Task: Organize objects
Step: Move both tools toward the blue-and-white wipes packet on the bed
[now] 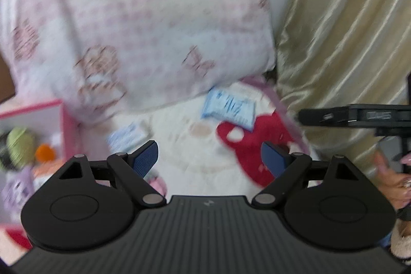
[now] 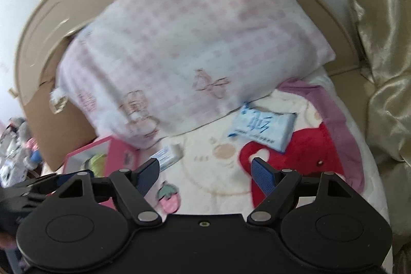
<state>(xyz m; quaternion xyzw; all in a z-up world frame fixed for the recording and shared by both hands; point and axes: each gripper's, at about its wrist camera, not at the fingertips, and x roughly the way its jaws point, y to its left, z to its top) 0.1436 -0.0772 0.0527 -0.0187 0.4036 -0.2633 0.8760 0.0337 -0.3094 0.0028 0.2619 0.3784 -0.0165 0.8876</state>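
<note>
The 2 wrist cameras look forward and steeply down, from near, over a bed. Both share the pink checked pillow and blue tissue pack; the right view sits farther right.

The pink-checked cloth pillow looks soft and matt, its cover a fine cotton weave. Under it the cream fleece blanket with a red cartoon patch is plush and fuzzy. The pale blue tissue packet near the blanket's far edge has a slick plastic wrap. The gold curtain shines like satin. The grippers' blue finger pads look ribbed and rubbery.
</note>
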